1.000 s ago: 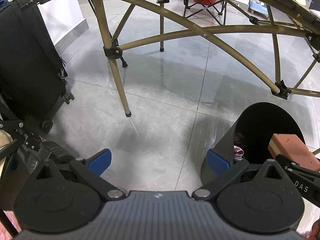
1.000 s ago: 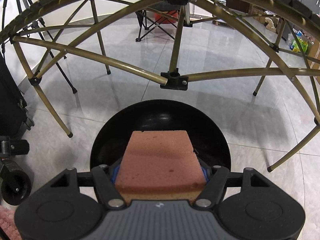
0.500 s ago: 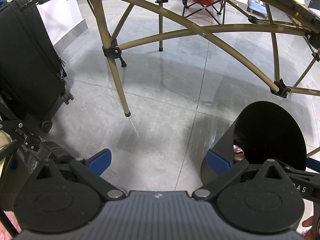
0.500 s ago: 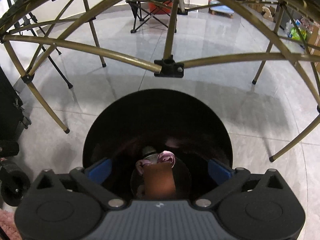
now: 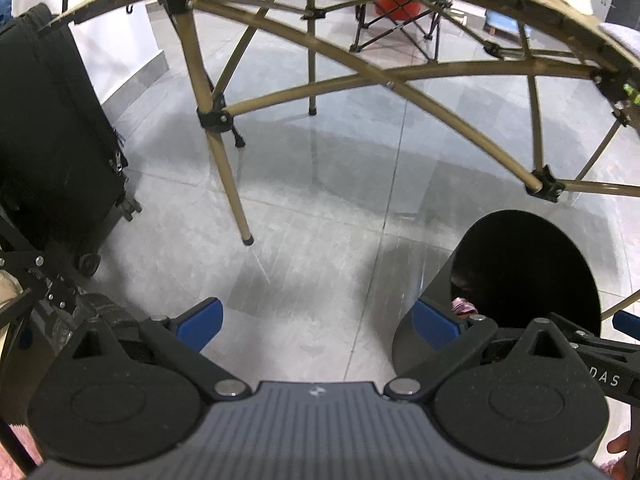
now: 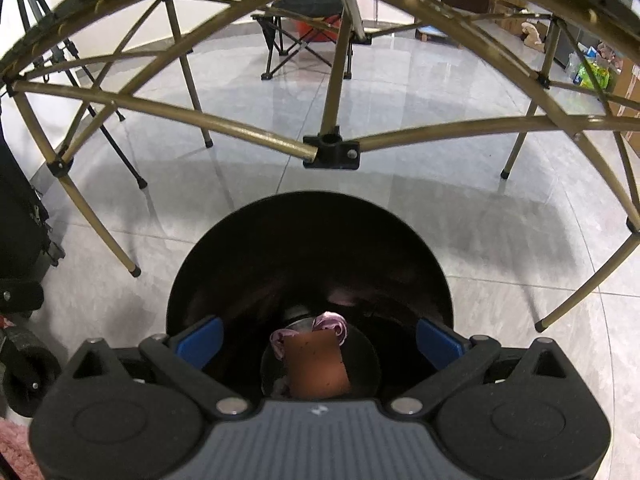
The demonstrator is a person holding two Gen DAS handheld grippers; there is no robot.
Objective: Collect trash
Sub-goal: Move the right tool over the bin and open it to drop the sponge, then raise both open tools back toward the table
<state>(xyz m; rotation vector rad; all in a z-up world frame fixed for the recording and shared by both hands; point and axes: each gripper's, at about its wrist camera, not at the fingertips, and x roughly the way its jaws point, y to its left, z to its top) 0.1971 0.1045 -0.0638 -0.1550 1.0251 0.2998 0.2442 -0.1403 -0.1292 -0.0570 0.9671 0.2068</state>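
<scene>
Grey floor tiles [image 5: 320, 216] fill the left wrist view, where the left tool [image 5: 316, 322] hangs over bare floor with its blue fingers [image 5: 200, 322] spread wide and nothing between them. A black suitcase [image 5: 52, 140] stands at the left edge, and tan folding legs [image 5: 224, 168] of a worktop cross the upper part. A black bin [image 5: 524, 276] stands on the floor at the lower right, just beside the tool's right finger, with a scrap of pink showing inside. From the right wrist view, the right tool [image 6: 318, 340] points down into the bin [image 6: 308, 236], its fingers [image 6: 438, 340] spread fully apart and holding nothing. A reddish-brown sponge [image 6: 318, 364] lies at the bottom of the bin, clear of both fingers, resting on crumpled pink trash [image 6: 332, 322]. A folding chair [image 6: 304, 28] stands farther back on the floor.
</scene>
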